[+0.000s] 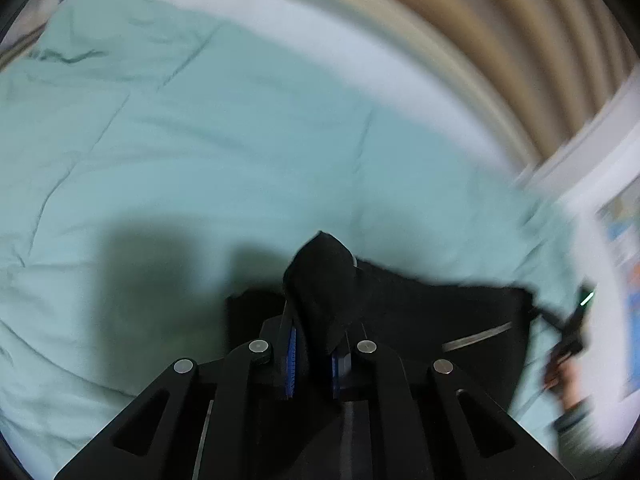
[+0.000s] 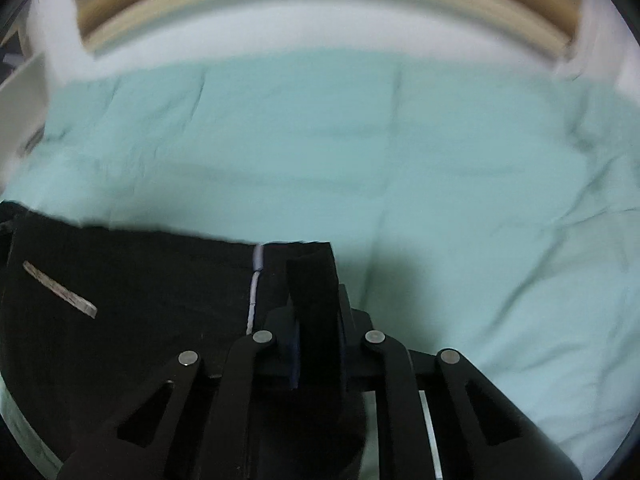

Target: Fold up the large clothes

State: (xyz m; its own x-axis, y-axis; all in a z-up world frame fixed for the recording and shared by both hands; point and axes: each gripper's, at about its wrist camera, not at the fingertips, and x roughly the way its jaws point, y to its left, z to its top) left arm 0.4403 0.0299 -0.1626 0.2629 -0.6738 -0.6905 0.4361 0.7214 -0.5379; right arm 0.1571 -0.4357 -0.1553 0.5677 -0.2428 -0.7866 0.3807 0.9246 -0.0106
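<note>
You hold the black garment [image 2: 132, 300] taut, left gripper [image 1: 316, 312] and right gripper [image 2: 316, 300] each clamped on an edge; bedsheet [image 2: 400, 160] at twelve o'clock.

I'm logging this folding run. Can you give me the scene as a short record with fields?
surface: bed with a mint sheet
garment: black, with a pale stripe
left claw: shut on a bunched corner of the garment
right claw: shut on another corner of the garment
garment state: held between the two claws, its top edge taut, above the sheet
backdrop: beige headboard, blurred
image quality: motion blur in both views
</note>
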